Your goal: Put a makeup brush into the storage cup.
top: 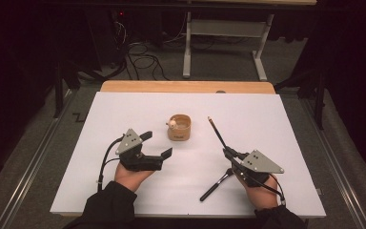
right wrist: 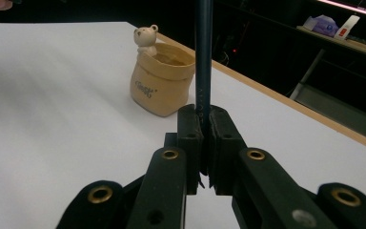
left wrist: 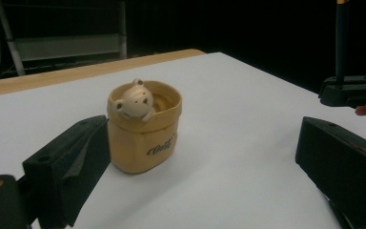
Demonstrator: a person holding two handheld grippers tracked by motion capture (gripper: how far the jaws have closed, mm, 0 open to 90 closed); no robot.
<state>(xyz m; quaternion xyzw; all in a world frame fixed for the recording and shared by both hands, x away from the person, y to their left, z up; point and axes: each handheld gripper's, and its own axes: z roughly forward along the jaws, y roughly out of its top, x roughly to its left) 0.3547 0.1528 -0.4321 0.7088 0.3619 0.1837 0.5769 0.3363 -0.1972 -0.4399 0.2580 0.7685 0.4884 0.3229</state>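
A tan pot (top: pixel 179 128) with a small bear figure on its rim stands upright in the middle of the white sheet. My left gripper (top: pixel 158 144) hovers to the pot's left, jaws wide apart with nothing between them. In the left gripper view the pot (left wrist: pixel 144 129) stands just past the left jaw of that gripper (left wrist: pixel 202 133). My right gripper (top: pixel 228 152) is shut on the lower end of a thin dark stick (top: pixel 216 131) that slants up toward the far side. In the right gripper view the stick (right wrist: pixel 203 52) rises from the closed jaws of my right gripper (right wrist: pixel 206 119), with the pot (right wrist: pixel 163 78) behind it to the left.
A black brush (top: pixel 217 185) lies on the sheet beside my right hand, near the front edge. The white sheet (top: pixel 124 109) covers a wooden table whose far edge (top: pixel 186 87) shows. Cables and a grey frame (top: pixel 187 52) are on the floor beyond.
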